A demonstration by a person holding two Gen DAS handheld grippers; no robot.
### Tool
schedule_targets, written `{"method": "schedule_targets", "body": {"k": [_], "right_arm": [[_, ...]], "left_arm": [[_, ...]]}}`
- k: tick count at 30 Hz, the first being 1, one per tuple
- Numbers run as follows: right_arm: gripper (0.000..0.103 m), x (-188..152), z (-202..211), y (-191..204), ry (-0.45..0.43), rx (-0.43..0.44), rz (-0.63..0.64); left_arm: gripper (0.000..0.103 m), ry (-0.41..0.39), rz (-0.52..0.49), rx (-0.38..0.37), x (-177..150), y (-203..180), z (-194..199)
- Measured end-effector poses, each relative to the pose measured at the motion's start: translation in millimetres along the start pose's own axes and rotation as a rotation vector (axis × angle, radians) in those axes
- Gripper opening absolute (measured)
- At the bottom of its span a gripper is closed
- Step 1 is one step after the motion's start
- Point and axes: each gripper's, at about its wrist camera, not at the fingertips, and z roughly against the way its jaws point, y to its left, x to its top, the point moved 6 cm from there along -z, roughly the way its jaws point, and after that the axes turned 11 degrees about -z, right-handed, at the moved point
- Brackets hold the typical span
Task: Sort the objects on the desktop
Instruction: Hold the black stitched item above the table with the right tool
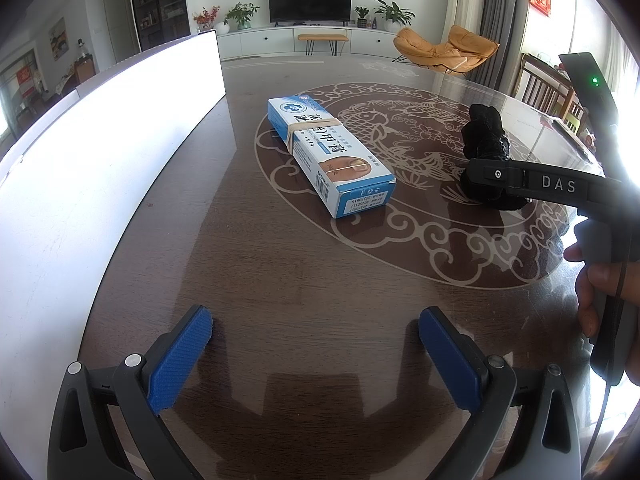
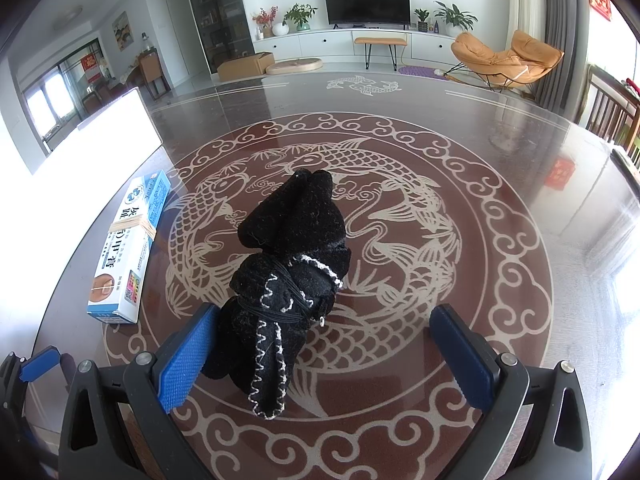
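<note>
Right tongs (image 2: 320, 354): spread wide around near end of black knitted bundle (image 2: 294, 264), left pad touching it, right pad well apart. Left tongs (image 1: 316, 350): spread wide, holding nothing, low over bare surface (image 1: 280, 264). Blue-and-white box (image 1: 330, 150), rubber-banded: lying left of bundle, beside white bin (image 1: 100, 152). Risk, judged: off-centre closing likely to push soft bundle sideways, or pinch only loose fabric, causing slip on lifting.

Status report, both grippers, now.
Left gripper open, empty, short of the blue medicine box. Right gripper open around the black fabric bundle, left pad touching, not clamped. White bin at left. Nothing blocking.
</note>
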Motion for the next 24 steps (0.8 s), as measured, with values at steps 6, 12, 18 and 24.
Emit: {"method": "schedule_targets", "body": {"k": [6,12,18,24], "right_arm": [[0.103,0.0,0.5,-0.5,0.000,0.000,0.000],[0.103,-0.1,1.1,-0.6,0.000,-0.001,0.000],[0.103,-0.1,1.8,-0.5,0.000,-0.001,0.000],[0.103,-0.2,2.3,-0.6,0.000,-0.002,0.000]], "left_arm": [[0.103,0.000,0.000,0.000,-0.1,0.2,0.1],[0.103,0.000,0.000,0.000,-0.1,0.5,0.2],[0.103,0.000,-0.001,-0.001,-0.2,1.2,0.2],[0.103,0.000,-0.001,-0.001,-0.2,1.1,0.1]]}}
